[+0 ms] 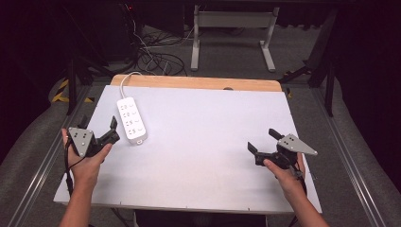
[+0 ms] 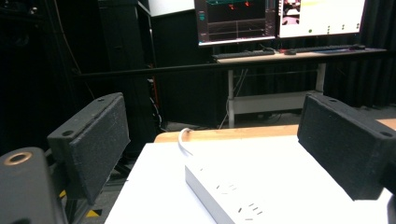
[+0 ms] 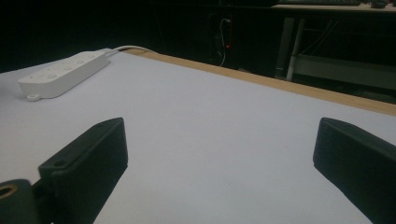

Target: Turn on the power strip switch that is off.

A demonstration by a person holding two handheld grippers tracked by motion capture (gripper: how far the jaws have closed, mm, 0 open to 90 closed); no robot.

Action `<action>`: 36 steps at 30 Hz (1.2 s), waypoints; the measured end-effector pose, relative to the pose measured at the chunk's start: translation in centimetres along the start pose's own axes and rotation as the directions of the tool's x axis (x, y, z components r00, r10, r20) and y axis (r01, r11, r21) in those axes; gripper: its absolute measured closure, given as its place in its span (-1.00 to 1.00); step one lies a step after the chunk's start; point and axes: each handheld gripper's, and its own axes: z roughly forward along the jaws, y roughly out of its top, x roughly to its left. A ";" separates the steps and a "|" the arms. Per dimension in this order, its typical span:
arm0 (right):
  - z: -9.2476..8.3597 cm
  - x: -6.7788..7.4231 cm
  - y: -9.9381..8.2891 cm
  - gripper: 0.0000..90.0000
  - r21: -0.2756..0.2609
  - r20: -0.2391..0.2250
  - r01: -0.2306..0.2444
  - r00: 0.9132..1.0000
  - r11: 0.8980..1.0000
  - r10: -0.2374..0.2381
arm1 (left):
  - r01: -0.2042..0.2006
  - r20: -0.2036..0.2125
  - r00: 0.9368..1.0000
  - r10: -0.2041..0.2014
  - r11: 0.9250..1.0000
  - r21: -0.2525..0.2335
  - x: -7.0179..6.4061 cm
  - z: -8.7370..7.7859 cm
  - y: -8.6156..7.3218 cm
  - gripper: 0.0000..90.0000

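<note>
The power strip (image 1: pixel 131 120) lies untouched at upper left of the desk (image 1: pixel 203 142). The left gripper (image 1: pixel 98 127) hovers just beside it, fingers spread; the right gripper (image 1: pixel 263 142) waits far off, spread too. Probably the approach step — next, close in squarely on the strip.

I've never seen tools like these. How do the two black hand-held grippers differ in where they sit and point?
The left gripper sits right beside the white power strip, near the table's left edge; the right gripper sits over bare white table, far from the strip. The left points up and away; the right points leftward. Both stand open, holding nothing.
</note>
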 end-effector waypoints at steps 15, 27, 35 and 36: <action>-0.6 -0.2 0.1 -0.96 -0.029 0.020 0.003 1.000 1.000 -0.003 | 0.011 -0.008 1.000 -0.011 1.000 0.011 0.3 0.1 -0.2 -0.82; -1.1 -0.6 0.2 -0.95 -0.036 0.030 -0.012 0.999 0.999 0.013 | 0.009 -0.008 1.000 -0.009 1.000 0.019 0.5 0.0 -0.5 -0.82; -1.0 -0.6 0.2 -0.95 -0.034 0.027 -0.009 1.000 0.999 0.009 | 0.007 -0.002 1.000 -0.007 1.000 0.031 0.6 0.0 -0.6 -0.80; -0.9 -0.6 0.2 -0.95 -0.033 0.026 -0.012 1.000 0.999 0.013 | 0.008 0.001 1.000 -0.009 0.999 0.031 0.6 0.0 -0.7 -0.80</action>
